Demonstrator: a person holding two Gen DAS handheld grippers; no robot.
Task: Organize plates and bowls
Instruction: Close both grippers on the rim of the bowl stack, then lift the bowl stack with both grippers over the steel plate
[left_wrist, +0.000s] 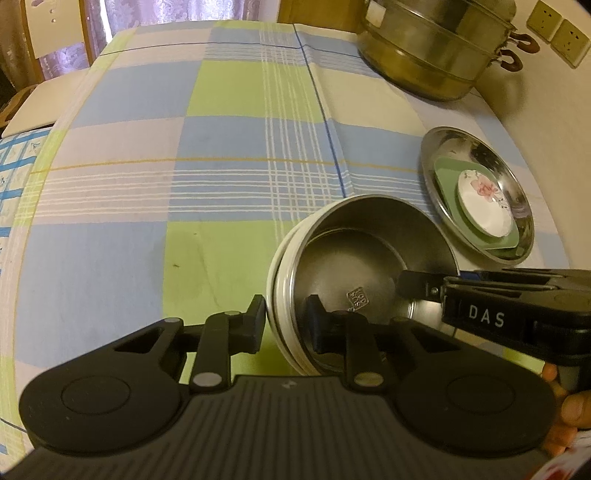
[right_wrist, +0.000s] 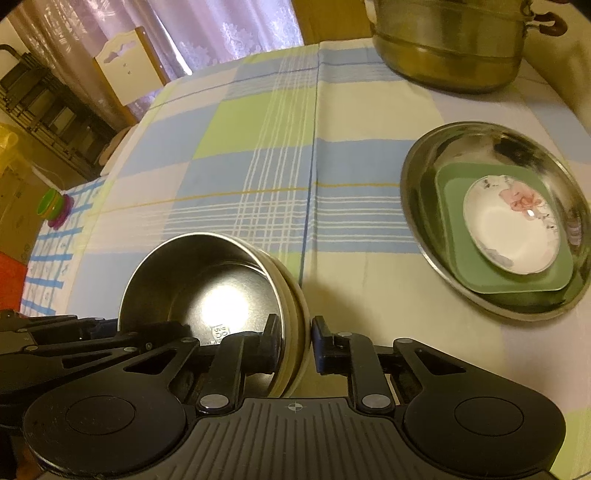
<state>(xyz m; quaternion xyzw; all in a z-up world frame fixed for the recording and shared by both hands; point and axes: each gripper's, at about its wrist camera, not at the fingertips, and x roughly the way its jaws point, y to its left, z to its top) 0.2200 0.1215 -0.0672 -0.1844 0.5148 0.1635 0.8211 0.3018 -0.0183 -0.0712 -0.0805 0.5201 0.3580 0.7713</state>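
A steel bowl (left_wrist: 354, 258) nested in a white bowl (left_wrist: 277, 291) sits on the checked tablecloth; both also show in the right wrist view, steel bowl (right_wrist: 207, 280) and white bowl (right_wrist: 297, 317). My left gripper (left_wrist: 286, 323) straddles the stack's left rim, one finger outside, one inside, with small gaps. My right gripper (right_wrist: 295, 341) straddles the right rim the same way, and shows in the left wrist view (left_wrist: 421, 291). A steel plate (right_wrist: 443, 155) at the right holds a green square plate (right_wrist: 458, 236) with a floral saucer (right_wrist: 509, 225) on top.
A large steel steamer pot (left_wrist: 432, 48) stands at the table's far right corner, near the wall with sockets (left_wrist: 557, 31). A chair (right_wrist: 125, 66) and curtain stand beyond the far edge. A green cup (right_wrist: 50, 205) sits off the left side.
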